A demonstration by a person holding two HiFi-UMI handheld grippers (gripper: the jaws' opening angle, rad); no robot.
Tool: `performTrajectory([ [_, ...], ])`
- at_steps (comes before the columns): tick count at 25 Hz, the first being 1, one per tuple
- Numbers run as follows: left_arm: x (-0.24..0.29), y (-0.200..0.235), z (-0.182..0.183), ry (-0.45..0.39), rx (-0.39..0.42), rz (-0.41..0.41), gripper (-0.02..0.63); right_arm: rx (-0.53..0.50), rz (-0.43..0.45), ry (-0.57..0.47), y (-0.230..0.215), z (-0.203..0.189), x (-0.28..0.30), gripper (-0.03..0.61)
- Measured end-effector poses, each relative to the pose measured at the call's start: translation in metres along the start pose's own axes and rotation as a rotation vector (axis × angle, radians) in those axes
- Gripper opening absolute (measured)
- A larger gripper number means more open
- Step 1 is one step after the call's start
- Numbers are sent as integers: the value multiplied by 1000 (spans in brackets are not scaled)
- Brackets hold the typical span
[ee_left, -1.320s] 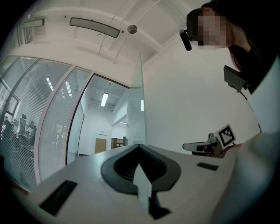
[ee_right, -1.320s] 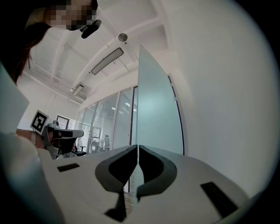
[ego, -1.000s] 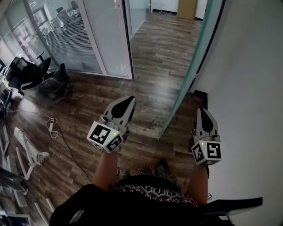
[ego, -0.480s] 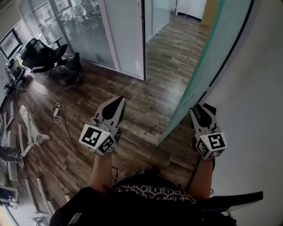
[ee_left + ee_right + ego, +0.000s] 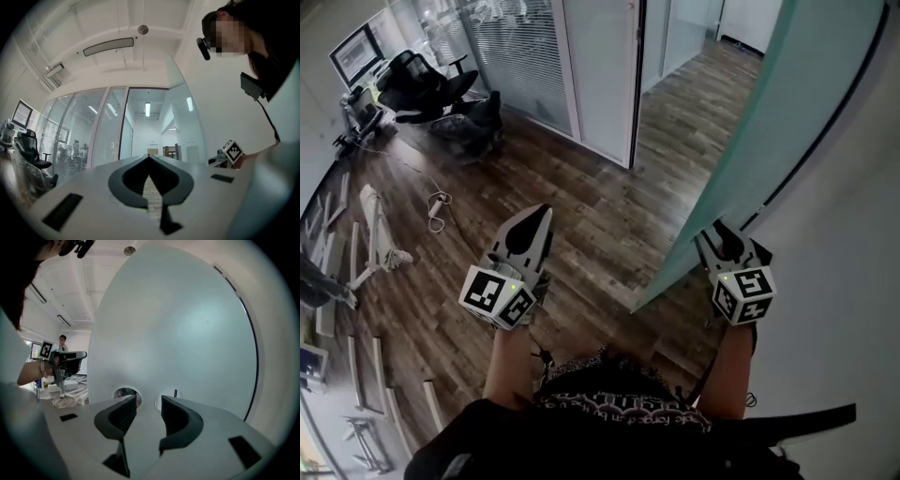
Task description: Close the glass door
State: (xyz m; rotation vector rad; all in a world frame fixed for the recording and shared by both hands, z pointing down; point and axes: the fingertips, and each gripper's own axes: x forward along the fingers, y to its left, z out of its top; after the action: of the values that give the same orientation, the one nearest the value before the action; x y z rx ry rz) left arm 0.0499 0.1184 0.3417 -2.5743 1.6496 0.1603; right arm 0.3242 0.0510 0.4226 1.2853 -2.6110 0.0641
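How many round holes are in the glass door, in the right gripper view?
2: one hole just beyond one jaw tip, another beside the other jaw tip, partly covered. More may be hidden.

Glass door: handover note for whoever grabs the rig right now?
Left gripper: fingers shut, empty, held over the brown wooden floor, off to the side of the door.
Right gripper: fingers opening, nothing between them, aimed at the frosted pale-green glass door from the side facing the white wall.
Done: nothing visible; the door stands open, swung toward the wall.
Left: get the right gripper onto the door and swing it shut.
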Motion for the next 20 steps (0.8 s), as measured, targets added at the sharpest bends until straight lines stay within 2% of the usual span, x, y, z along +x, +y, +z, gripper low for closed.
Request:
performTrajectory([
  [3,0,4,0,3,0,29,2,8,11,15,-2,0,10,146],
  [9,0,0,-3,-4,4,50,2,73,28,-34,-2,2,13,123],
  [20,-6,21,-7,2,6,87,2,72,19,-38,5,10,44,120],
])
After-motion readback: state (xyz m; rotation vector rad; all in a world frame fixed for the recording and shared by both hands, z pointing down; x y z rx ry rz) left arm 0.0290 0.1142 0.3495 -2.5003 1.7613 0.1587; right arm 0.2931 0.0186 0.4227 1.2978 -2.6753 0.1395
